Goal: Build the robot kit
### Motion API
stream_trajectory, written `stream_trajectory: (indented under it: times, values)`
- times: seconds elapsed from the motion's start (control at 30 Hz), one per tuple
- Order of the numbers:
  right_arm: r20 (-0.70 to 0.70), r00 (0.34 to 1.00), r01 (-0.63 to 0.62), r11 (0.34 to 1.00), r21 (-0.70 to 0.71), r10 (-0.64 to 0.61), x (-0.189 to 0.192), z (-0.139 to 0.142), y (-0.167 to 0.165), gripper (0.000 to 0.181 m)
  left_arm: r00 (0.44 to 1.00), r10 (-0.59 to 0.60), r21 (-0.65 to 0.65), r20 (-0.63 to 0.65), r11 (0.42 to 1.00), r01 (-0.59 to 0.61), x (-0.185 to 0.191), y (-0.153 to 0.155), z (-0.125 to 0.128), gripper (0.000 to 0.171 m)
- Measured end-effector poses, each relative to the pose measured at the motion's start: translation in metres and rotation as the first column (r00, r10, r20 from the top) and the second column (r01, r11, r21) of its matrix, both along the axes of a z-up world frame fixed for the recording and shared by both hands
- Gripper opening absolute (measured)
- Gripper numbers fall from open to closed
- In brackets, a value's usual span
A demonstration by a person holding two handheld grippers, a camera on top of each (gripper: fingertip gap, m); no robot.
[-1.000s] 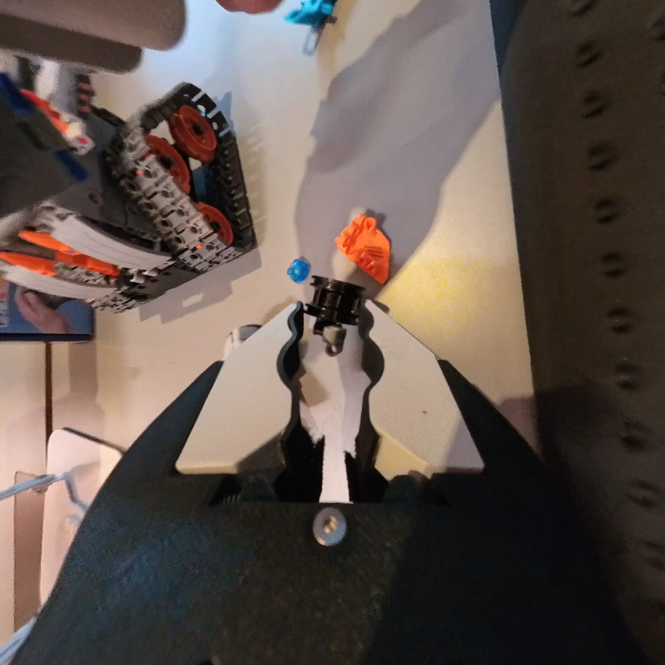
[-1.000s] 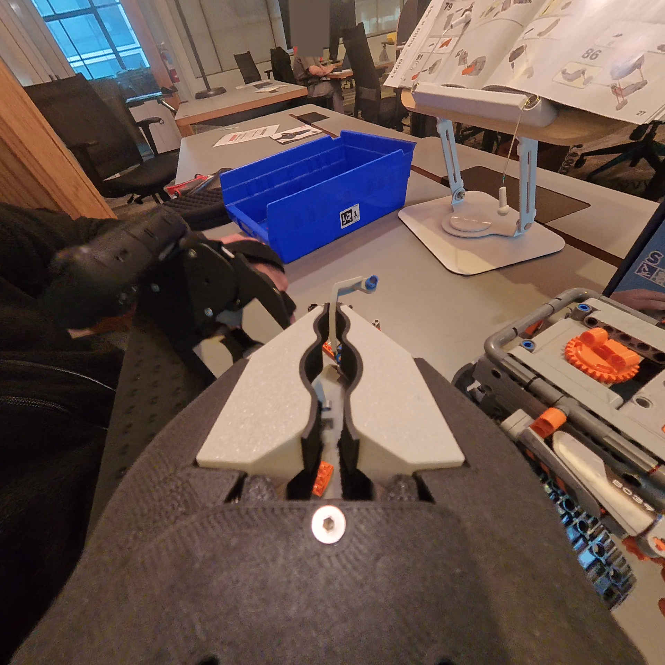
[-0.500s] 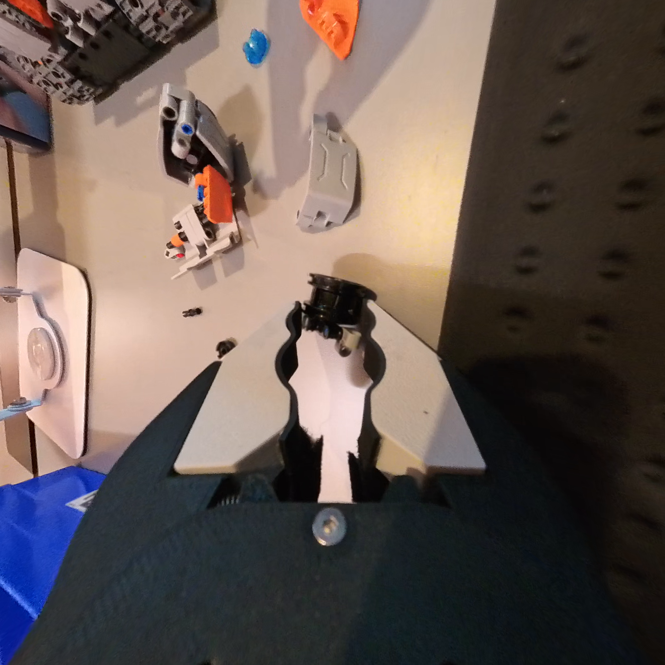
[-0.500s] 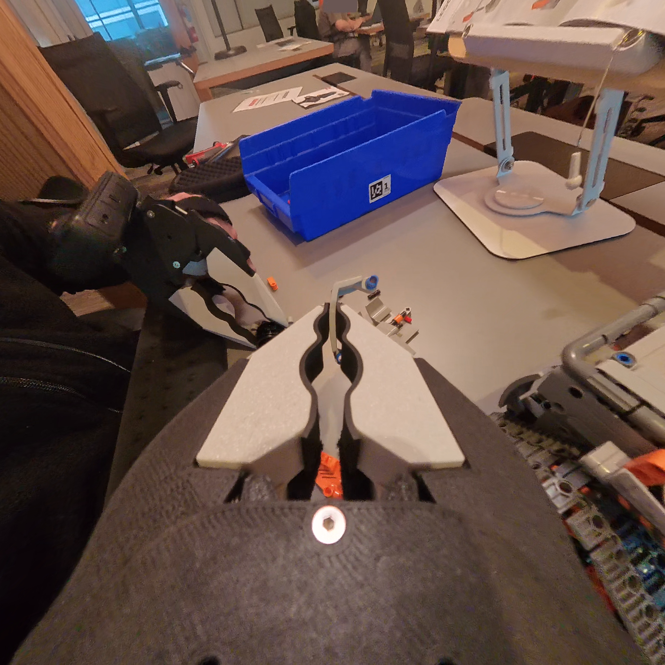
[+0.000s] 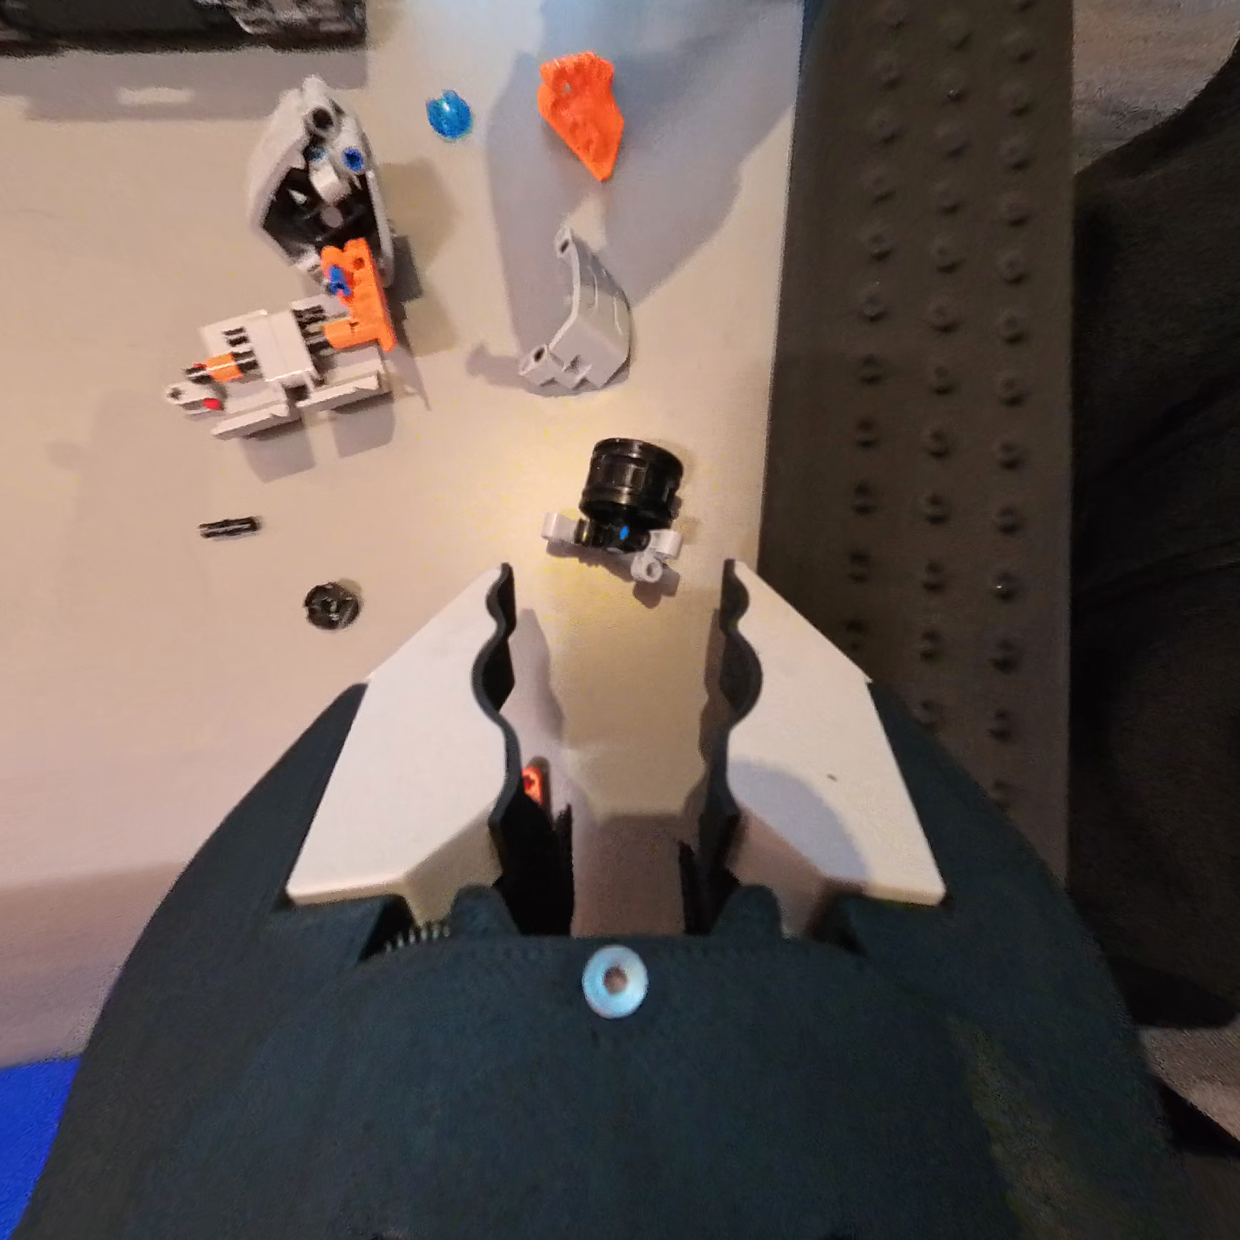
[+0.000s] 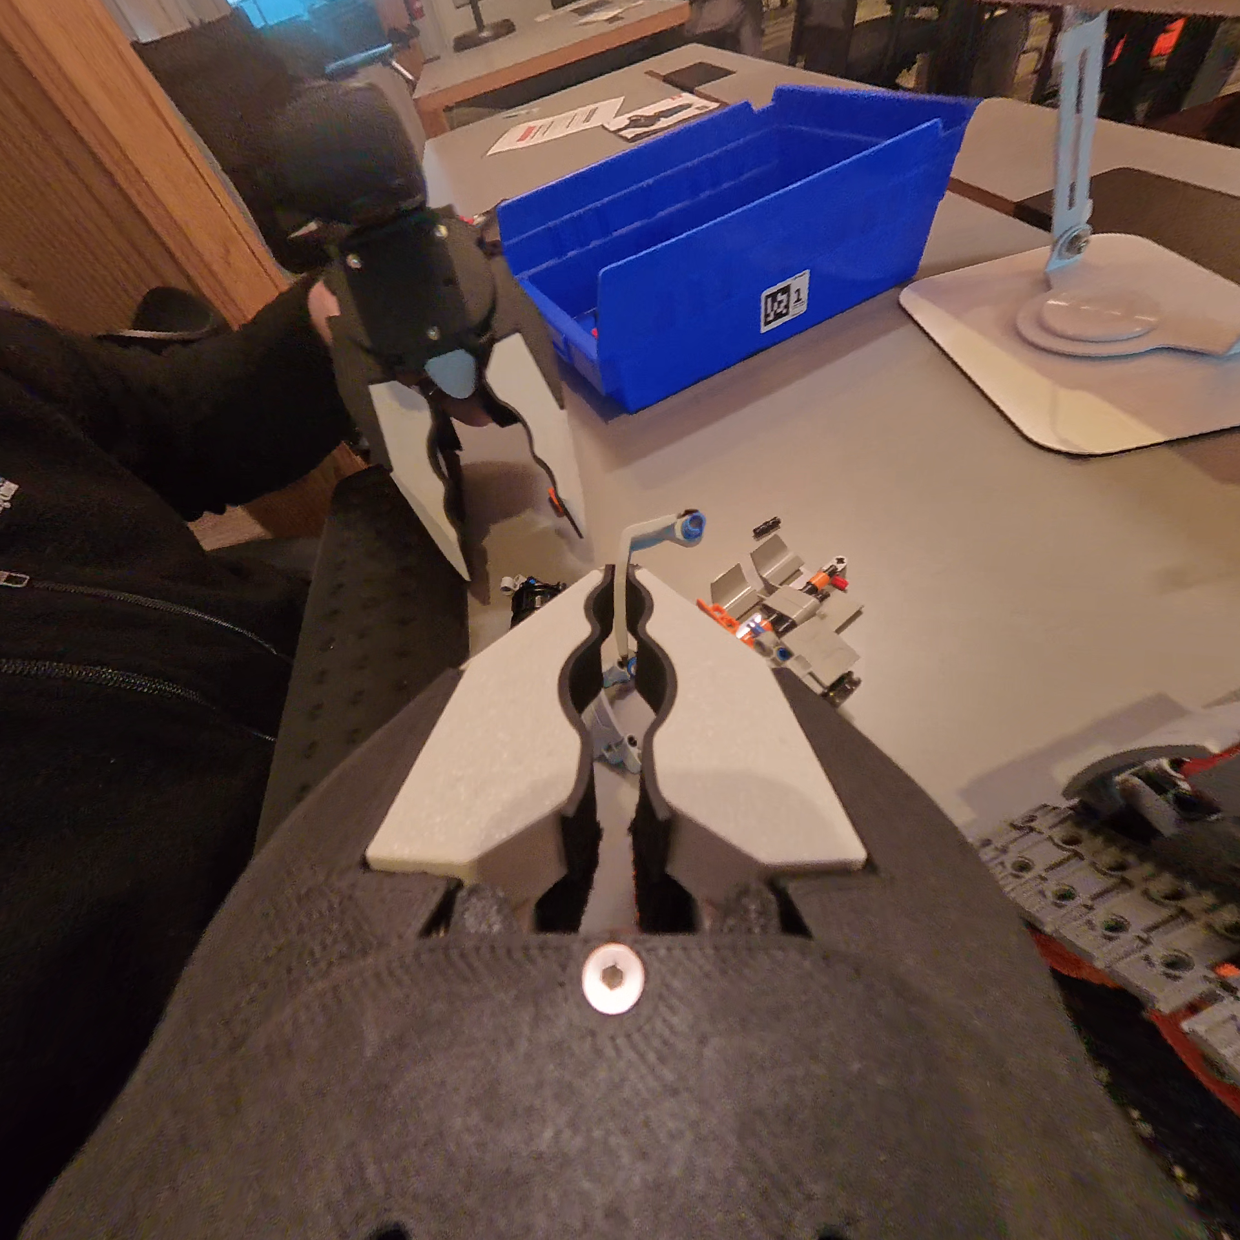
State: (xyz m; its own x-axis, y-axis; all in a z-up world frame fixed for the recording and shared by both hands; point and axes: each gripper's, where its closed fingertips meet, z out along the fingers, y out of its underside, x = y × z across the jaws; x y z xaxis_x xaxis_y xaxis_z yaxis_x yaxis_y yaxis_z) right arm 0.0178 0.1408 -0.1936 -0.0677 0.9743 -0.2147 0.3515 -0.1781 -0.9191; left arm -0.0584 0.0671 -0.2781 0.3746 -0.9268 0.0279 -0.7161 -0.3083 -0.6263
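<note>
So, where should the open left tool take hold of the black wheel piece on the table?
Probably the black wheel piece by its ribbed black drum, fingers on its two curved sides, coming straight down. It lies clear just ahead of the open left tool; its thin grey arms look harder to pinch.

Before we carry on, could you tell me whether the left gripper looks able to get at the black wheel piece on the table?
Probably yes: the left gripper is open, the black wheel piece lies just beyond its fingertips, nothing between.

A white sticker (image 6: 784, 301) with a black square code and a digit sits on the near wall of the blue bin (image 6: 678, 268), at about one o'clock from the right gripper. Printed sheets (image 6: 597, 121) lie behind, unreadable.
</note>
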Motion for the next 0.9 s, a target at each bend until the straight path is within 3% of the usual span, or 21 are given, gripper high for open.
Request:
stream_trajectory:
  times: [0.17,0.27,0.47,0.53,0.73,0.9]
  values:
    - [0.009,1.0,-0.017,1.0,-0.004,0.017,-0.001,-0.003,-0.003,0.0,0.995,-0.06,-0.044,-0.078,0.997,0.056,0.005,0.004,-0.024,0.058]
    - [0.009,1.0,-0.018,1.0,-0.011,0.018,0.0,-0.004,-0.002,0.0,0.996,-0.078,-0.052,-0.041,0.996,0.076,0.015,0.004,-0.023,0.046]
    - [0.018,0.999,-0.032,0.999,-0.011,0.032,-0.001,-0.006,-0.006,0.0,0.997,-0.08,-0.017,-0.015,0.997,0.08,0.024,0.008,-0.021,0.046]
    - [0.018,0.999,-0.034,0.999,-0.014,0.034,-0.002,-0.006,-0.007,0.0,0.999,-0.043,0.026,-0.024,0.999,0.043,0.024,0.014,-0.019,0.046]
    - [0.036,0.998,-0.058,0.997,-0.051,0.06,-0.009,-0.014,-0.02,0.0,0.969,0.131,0.291,-0.209,0.955,-0.066,0.008,0.033,-0.018,0.046]
    - [0.056,0.994,-0.094,0.994,-0.061,0.097,-0.018,-0.02,-0.032,0.0,0.975,0.118,0.315,-0.189,0.947,-0.053,0.01,0.021,-0.017,0.054]
